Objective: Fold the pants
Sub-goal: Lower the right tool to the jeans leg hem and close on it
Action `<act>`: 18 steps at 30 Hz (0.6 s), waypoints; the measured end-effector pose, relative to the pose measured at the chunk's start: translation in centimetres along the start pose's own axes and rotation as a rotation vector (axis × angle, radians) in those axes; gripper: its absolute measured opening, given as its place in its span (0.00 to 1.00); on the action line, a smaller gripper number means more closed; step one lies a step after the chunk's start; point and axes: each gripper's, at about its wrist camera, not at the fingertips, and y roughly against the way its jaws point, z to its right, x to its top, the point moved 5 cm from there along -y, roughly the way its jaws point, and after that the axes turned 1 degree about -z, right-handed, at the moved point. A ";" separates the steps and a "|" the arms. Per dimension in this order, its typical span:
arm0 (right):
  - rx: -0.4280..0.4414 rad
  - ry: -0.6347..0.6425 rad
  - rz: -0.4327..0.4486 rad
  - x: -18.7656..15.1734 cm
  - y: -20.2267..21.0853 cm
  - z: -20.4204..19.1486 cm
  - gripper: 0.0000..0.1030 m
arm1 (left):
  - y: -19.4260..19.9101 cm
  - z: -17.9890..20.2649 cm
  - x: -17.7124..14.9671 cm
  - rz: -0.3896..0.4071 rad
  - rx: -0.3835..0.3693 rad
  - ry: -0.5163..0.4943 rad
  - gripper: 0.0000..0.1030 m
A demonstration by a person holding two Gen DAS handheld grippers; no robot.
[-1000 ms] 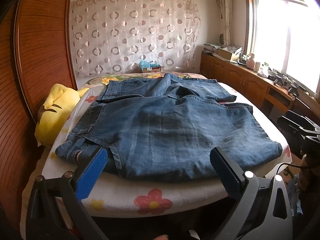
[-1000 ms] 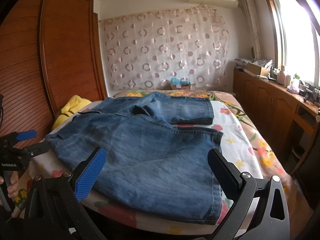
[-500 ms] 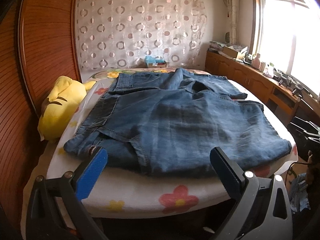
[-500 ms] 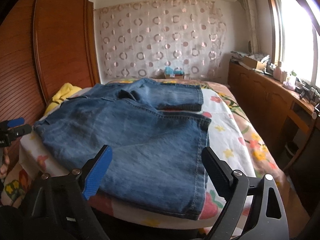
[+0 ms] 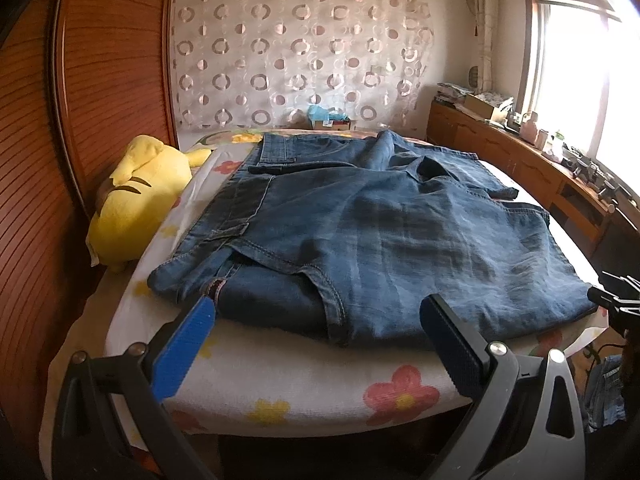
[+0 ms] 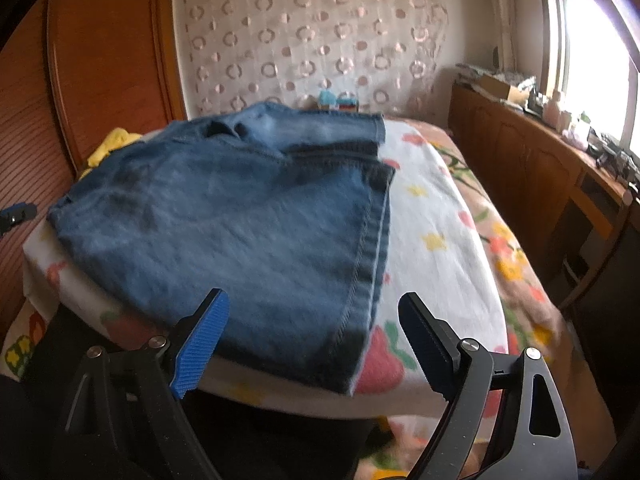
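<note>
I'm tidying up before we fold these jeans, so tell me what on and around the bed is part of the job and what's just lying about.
Part of the job:
- jeans
- bed, the folding surface
- left gripper, open
- right gripper, open, jaws just been closing, not touching the jeans

Just lying about:
- yellow plush toy
- small box beyond the bed
- clutter on the side cabinet

Pants: blue denim, matt, woven grain visible, paler stitched seams along hems; lying just ahead of both claws. Bedsheet beneath the claws: white cloth, flower print, slightly ribbed texture. Left gripper and right gripper: black matt plastic arms, blue ridged pads, shiny metal pivot pins. Plush toy, left of the left claw: yellow soft fabric. Wardrobe further left: reddish grooved wood, satin sheen. Curtain, far ahead: sheer cloth, ring pattern.
</note>
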 end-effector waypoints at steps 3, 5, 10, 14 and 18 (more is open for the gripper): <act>0.002 -0.008 -0.018 -0.7 0.2 0.4 0.85 | -0.1 0.1 -0.1 -0.007 -0.003 0.004 1.00; 0.004 -0.018 -0.026 -1.0 0.2 0.6 0.84 | -0.2 0.1 -0.2 -0.010 -0.003 0.003 1.00; 0.011 -0.017 -0.043 -1.4 -0.1 0.5 0.79 | -0.3 0.3 -0.3 -0.014 -0.006 0.003 1.00; 0.012 0.008 -0.056 -1.4 -0.5 -0.1 0.65 | -0.3 0.2 -0.3 -0.012 -0.004 0.006 1.00; 0.015 0.031 -0.067 -1.4 -1.0 -0.6 0.46 | -0.1 -0.3 -0.3 -0.006 -0.001 0.016 1.00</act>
